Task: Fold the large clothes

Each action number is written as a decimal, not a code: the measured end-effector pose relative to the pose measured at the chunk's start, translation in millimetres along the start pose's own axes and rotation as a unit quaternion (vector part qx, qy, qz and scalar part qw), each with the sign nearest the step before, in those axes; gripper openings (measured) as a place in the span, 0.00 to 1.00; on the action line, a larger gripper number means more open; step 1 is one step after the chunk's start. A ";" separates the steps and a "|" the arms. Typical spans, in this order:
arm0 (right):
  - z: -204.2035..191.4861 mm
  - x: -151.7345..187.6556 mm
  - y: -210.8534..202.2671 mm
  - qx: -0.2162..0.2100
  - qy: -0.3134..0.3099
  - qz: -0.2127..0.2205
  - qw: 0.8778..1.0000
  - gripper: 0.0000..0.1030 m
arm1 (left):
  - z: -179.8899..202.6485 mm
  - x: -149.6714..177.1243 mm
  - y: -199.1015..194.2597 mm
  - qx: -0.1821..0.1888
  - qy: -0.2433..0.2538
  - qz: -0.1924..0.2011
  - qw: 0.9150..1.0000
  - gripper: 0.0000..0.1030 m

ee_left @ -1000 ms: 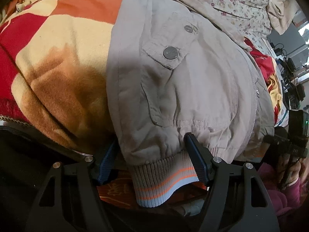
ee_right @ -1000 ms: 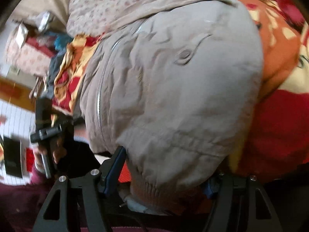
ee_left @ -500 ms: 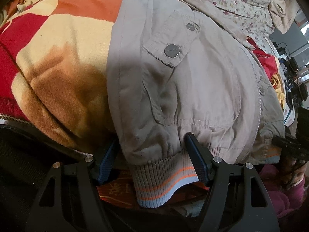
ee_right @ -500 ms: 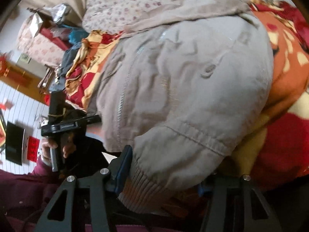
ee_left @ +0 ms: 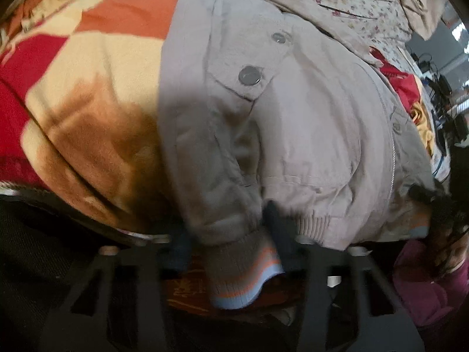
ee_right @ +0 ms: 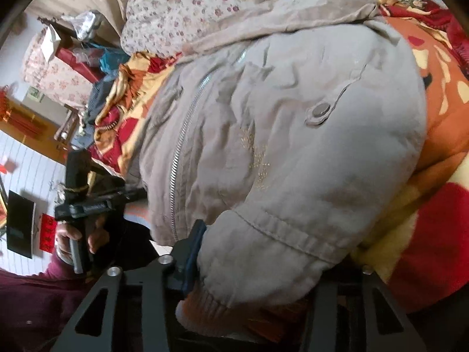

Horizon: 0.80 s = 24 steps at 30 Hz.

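A beige zip jacket (ee_left: 293, 117) lies front up on a bed, its ribbed hem with orange and blue stripes (ee_left: 243, 272) hanging over the near edge. My left gripper (ee_left: 231, 234) is closing at one hem corner, and its fingers squeeze the bunched rib between them. In the right wrist view the jacket (ee_right: 293, 146) fills the middle. My right gripper (ee_right: 263, 264) is closing at the other hem corner. Its left finger (ee_right: 190, 252) presses the fabric, and the other finger is hidden under the cloth.
A red, orange and cream blanket (ee_left: 88, 88) covers the bed under the jacket. A floral sheet (ee_right: 190, 8) lies beyond the collar. A hand (ee_right: 73, 237) in a magenta sleeve holds the left gripper's handle. Furniture and clutter stand past the bed's side (ee_right: 58, 58).
The left jaws have closed in, pinching the striped hem narrower. The right jaws have narrowed on the other corner, and the right view has rolled slightly. Neither hand has shifted much.
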State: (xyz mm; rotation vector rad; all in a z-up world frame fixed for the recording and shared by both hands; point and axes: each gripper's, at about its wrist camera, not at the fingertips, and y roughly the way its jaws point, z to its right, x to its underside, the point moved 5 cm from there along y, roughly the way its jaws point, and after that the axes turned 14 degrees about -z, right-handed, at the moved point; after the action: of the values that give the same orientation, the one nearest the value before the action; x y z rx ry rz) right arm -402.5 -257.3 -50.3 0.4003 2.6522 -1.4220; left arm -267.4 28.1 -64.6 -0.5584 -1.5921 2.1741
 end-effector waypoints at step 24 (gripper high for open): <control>-6.0 8.0 -68.1 -0.011 0.007 0.016 1.000 0.40 | 17.5 -12.3 -81.8 0.064 0.032 0.086 0.994 0.16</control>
State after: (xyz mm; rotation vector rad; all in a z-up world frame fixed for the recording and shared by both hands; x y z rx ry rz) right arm -429.0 -286.8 6.0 0.4490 2.6572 -1.3852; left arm -260.2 30.6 19.6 -0.7414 -1.4054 2.3378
